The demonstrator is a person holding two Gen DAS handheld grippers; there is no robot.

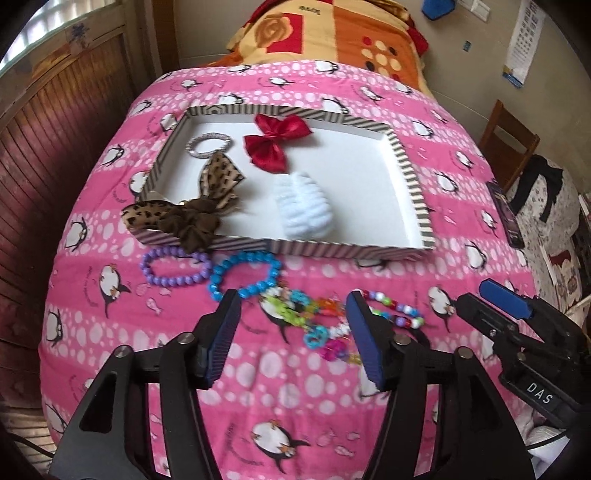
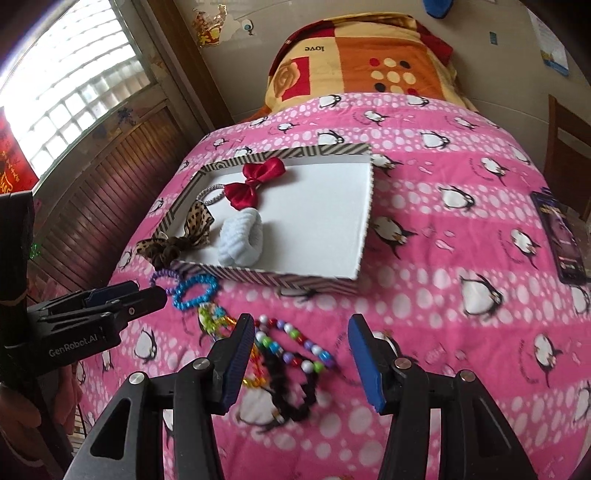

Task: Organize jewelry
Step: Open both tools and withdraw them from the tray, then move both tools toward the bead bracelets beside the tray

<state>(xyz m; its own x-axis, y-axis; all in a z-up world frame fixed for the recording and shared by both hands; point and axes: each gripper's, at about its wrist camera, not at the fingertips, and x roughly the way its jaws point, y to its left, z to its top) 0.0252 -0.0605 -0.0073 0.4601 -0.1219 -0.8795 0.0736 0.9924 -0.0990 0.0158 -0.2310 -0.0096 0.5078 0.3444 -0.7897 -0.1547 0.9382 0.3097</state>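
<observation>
A striped tray (image 1: pixel 415 192) (image 2: pixel 365 221) lies on the pink bed. In it are a red bow (image 1: pixel 275 142) (image 2: pixel 255 182), a silver hair tie (image 1: pixel 208 146), a white scrunchie (image 1: pixel 304 212) (image 2: pixel 240 242) and a leopard bow (image 1: pixel 192 210) that hangs over the near left rim. In front of the tray lie a purple bead bracelet (image 1: pixel 175 267), a blue bead bracelet (image 1: pixel 245 273) (image 2: pixel 195 291), a colourful chain (image 1: pixel 314 321) and a multicolour bead bracelet (image 1: pixel 395 308) (image 2: pixel 295 347). A black scrunchie (image 2: pixel 295 391) lies below the beads. My left gripper (image 1: pixel 291 306) is open above the chain. My right gripper (image 2: pixel 301 332) is open above the multicolour bracelet.
A dark phone (image 2: pixel 561 240) (image 1: pixel 508 218) lies on the bed's right side. An orange blanket (image 1: pixel 332 33) is folded at the far end. A wooden panel wall (image 1: pixel 55 147) runs along the left. A chair (image 1: pixel 509 144) stands at the right.
</observation>
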